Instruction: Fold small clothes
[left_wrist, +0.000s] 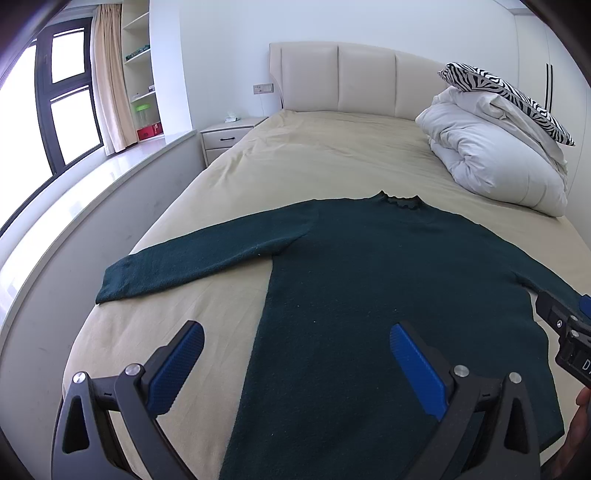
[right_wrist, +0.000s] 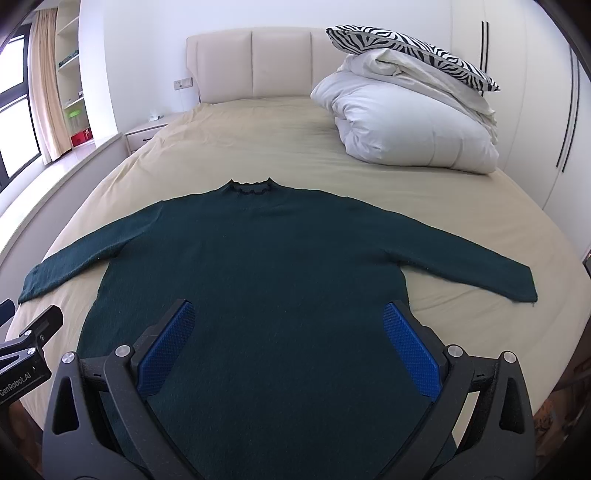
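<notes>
**Open sheet around the sweater, bedding piled far right**

Bare beige bed sheet (right_wrist: 258, 140) is lying open beyond the flat dark green knit sweater (right_wrist: 258, 266). A white folded duvet (right_wrist: 406, 122) under a zebra-striped pillow (right_wrist: 406, 48) is blocking the far right corner.

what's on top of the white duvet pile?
A zebra-print pillow lies tilted across the top of the folded white duvet, at the head of the bed. Anything underneath the duvet is covered and cannot be seen.
</notes>
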